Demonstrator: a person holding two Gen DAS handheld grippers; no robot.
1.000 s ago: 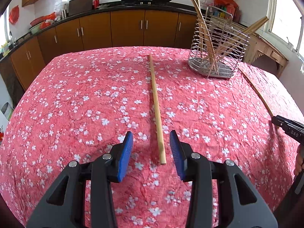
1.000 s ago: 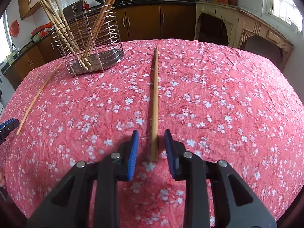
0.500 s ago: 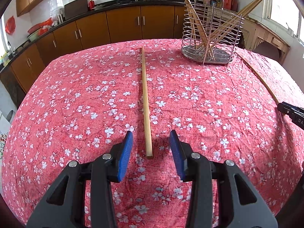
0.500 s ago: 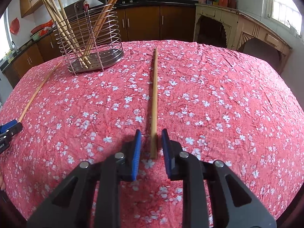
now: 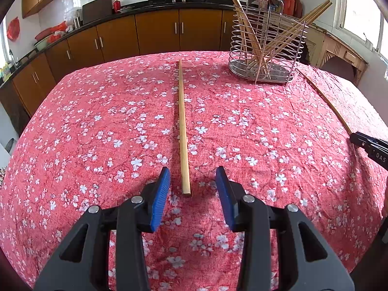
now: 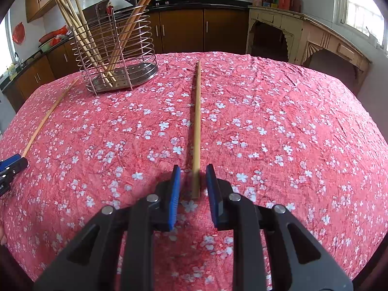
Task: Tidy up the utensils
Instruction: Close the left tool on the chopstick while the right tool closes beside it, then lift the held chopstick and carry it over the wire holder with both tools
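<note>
A long wooden chopstick (image 5: 182, 126) lies on the red flowered tablecloth, pointing away from me. My left gripper (image 5: 192, 181) is open, its blue pads on either side of the chopstick's near end without touching it. A second chopstick (image 6: 197, 131) lies the same way in the right wrist view. My right gripper (image 6: 192, 179) is partly closed around its near end, with small gaps still showing beside the stick. A wire utensil holder (image 5: 266, 48) with several chopsticks stands at the back; it also shows in the right wrist view (image 6: 116, 55).
The right gripper's tip (image 5: 368, 145) shows at the right edge of the left wrist view, the left gripper's tip (image 6: 11, 167) at the left edge of the right wrist view. Brown kitchen cabinets (image 5: 155, 34) run behind the table (image 5: 72, 133).
My right gripper's jaws have narrowed around its chopstick. My left gripper has shifted so its chopstick's end lies between the open pads, and the holder appears nearer.
</note>
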